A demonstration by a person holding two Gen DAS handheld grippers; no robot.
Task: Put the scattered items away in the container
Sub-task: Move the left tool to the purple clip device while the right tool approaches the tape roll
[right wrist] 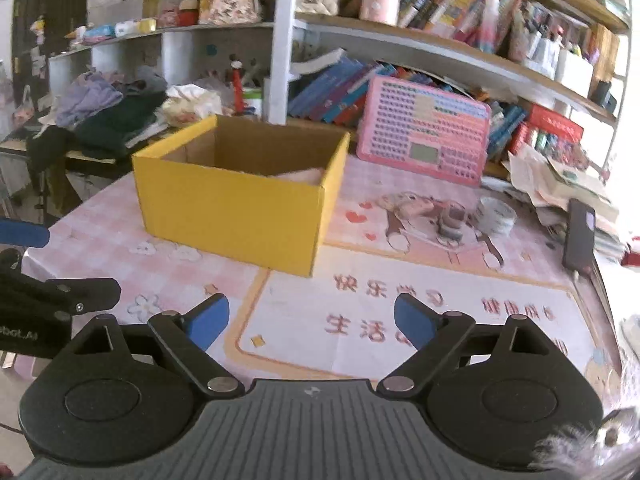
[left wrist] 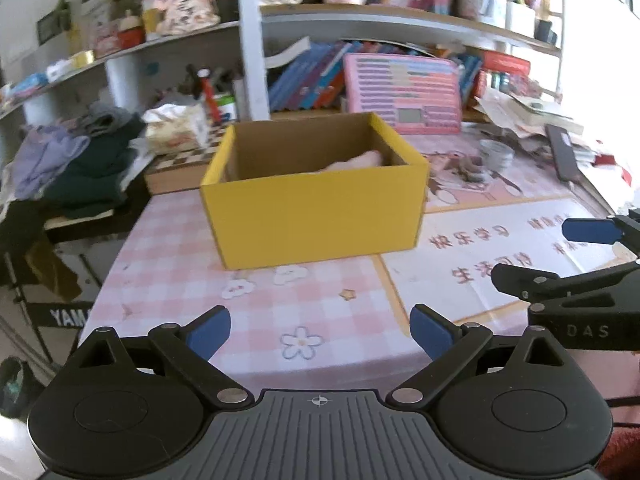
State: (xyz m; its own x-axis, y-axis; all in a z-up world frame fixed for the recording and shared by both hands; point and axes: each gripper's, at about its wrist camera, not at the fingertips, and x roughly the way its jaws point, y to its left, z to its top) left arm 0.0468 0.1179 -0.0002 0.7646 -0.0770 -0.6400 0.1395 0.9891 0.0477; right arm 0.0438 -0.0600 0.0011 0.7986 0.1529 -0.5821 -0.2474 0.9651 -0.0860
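Note:
An open yellow cardboard box [left wrist: 316, 200] [right wrist: 240, 200] stands on the pink checked tablecloth, with something pale pink [left wrist: 356, 160] [right wrist: 300, 176] lying inside it. To its right lie a grey tape roll [left wrist: 496, 154] [right wrist: 496, 214], a small dark stack [right wrist: 452, 220] and a black phone [right wrist: 578, 236]. My left gripper [left wrist: 320, 332] is open and empty, short of the box's front wall. My right gripper [right wrist: 312, 320] is open and empty over the printed mat, right of the box. Each gripper shows at the edge of the other's view [left wrist: 540, 250] [right wrist: 68, 260].
A pink bead board [left wrist: 404, 92] [right wrist: 424, 136] leans against books behind the box. Shelves crowd the back. A pile of clothes [left wrist: 80, 160] sits at the left, past the table's left edge [left wrist: 116, 256]. Loose papers [right wrist: 560, 184] heap at the right.

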